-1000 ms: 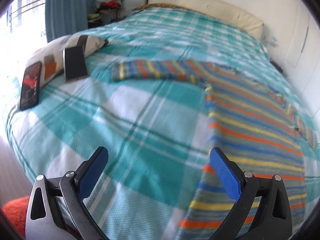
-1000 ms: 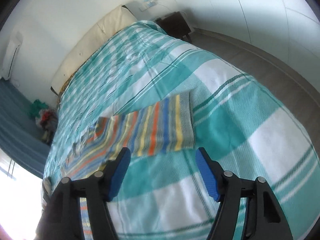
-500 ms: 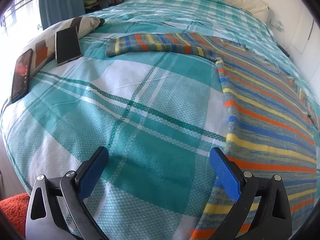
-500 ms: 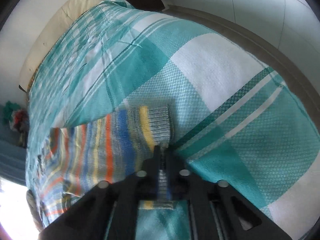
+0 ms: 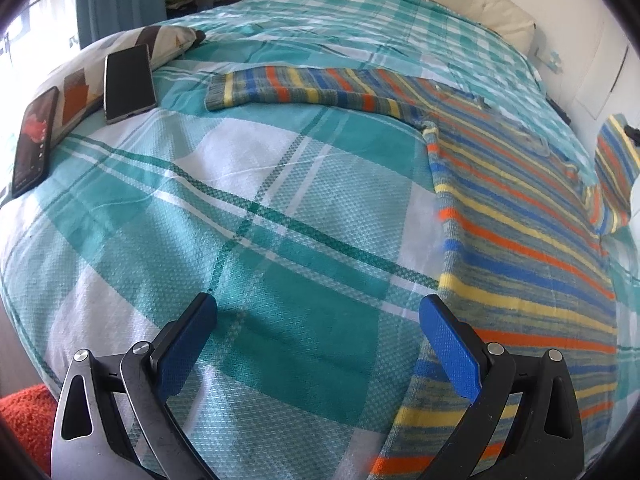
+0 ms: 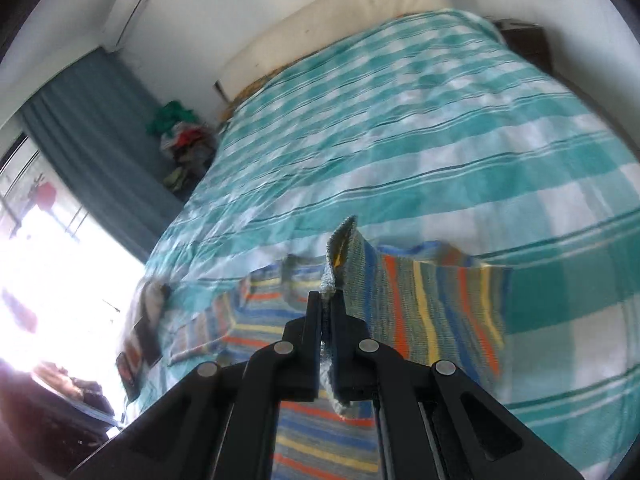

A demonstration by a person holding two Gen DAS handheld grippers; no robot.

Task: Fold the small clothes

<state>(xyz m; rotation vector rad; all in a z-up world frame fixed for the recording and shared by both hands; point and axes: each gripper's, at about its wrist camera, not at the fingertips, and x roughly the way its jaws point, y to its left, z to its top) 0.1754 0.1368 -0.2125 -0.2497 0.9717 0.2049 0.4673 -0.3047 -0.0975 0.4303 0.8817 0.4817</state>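
Observation:
A small striped sweater [image 5: 516, 240] in blue, orange, yellow and grey lies flat on the teal plaid bedspread [image 5: 280, 208]. Its left sleeve [image 5: 296, 90] stretches out flat to the left. My left gripper [image 5: 318, 320] is open and empty, low over the bedspread beside the sweater's bottom left hem. My right gripper [image 6: 327, 304] is shut on the cuff of the right sleeve [image 6: 424, 308] and holds it lifted off the bed, over the sweater's body [image 6: 320, 444]. The raised sleeve also shows in the left wrist view [image 5: 614, 172] at the far right.
Two phones [image 5: 128, 82] [image 5: 34, 140] lie on a patterned pillow [image 5: 120, 46] at the left of the bed. A cream headboard cushion [image 6: 332, 20] runs along the far end. A blue curtain [image 6: 88, 152] and a clothes pile [image 6: 182, 140] stand by the window.
My right gripper closed on the right sleeve cuff and lifted it up, swinging it over toward the sweater's body. My left gripper came lower and closer to the bedspread, staying open.

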